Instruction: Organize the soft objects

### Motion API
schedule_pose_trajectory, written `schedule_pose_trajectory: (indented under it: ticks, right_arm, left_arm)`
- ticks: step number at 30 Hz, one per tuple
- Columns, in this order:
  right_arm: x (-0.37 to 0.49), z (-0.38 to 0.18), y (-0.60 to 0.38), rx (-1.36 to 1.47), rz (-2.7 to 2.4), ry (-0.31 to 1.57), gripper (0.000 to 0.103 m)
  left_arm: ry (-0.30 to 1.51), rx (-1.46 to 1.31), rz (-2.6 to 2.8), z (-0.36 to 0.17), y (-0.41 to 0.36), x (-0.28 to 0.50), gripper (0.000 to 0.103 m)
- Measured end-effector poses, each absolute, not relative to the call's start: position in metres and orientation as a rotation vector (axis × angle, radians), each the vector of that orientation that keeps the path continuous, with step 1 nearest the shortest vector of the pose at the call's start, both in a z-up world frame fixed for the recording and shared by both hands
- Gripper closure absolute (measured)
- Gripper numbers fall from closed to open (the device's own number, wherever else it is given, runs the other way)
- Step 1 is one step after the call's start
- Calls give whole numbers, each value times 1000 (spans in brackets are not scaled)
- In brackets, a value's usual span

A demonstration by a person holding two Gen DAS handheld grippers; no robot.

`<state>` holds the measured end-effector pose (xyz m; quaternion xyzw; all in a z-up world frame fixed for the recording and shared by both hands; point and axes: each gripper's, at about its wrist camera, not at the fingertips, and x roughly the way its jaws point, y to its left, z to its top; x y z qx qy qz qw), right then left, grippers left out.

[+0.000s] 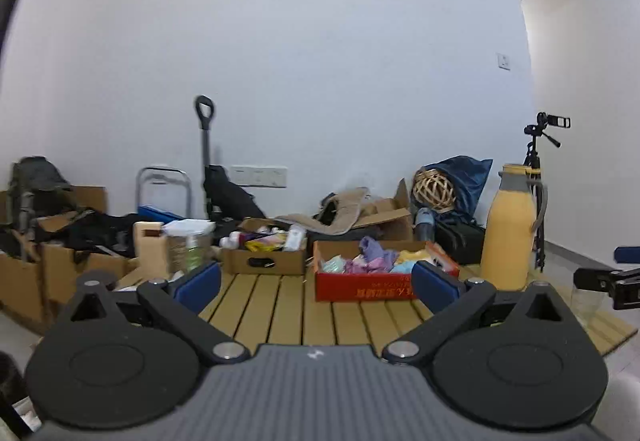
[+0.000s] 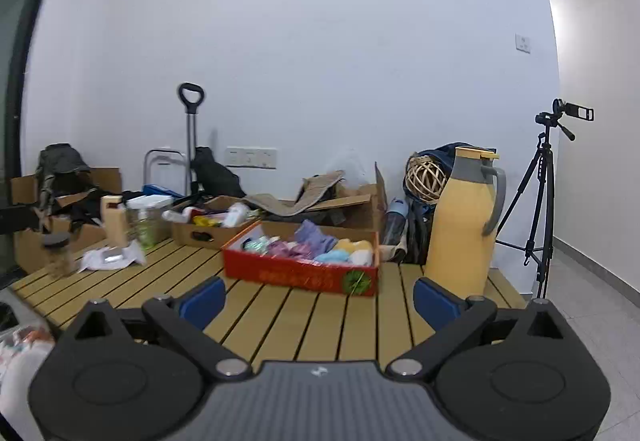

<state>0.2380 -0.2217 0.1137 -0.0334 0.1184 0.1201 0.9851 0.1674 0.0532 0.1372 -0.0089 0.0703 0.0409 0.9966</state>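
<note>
A red cardboard box (image 1: 362, 287) (image 2: 296, 273) sits on the slatted wooden table (image 1: 280, 305) (image 2: 304, 317). It holds several soft items in purple, pink, blue, yellow and white (image 1: 372, 259) (image 2: 316, 247). My left gripper (image 1: 316, 281) is open and empty, held low over the table in front of the box. My right gripper (image 2: 318, 299) is open and empty, also in front of the box. Part of the right gripper (image 1: 612, 283) shows at the right edge of the left wrist view.
A tall yellow thermos jug (image 1: 510, 227) (image 2: 464, 221) stands right of the red box. A brown box of bottles (image 1: 264, 253) (image 2: 212, 223) sits behind left. A jar (image 2: 60, 253), a plastic packet (image 2: 110, 259) and bottles (image 2: 114, 219) stand at left. A tripod (image 2: 540, 201) stands on the floor.
</note>
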Motion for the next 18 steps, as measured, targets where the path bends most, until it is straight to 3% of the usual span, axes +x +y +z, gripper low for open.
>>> schedule_pose_trajectory:
  ticks: [18]
  right_arm:
    - [11, 13, -192, -109, 302, 187, 0]
  left_arm:
    - [172, 5, 60, 56, 12, -9, 0]
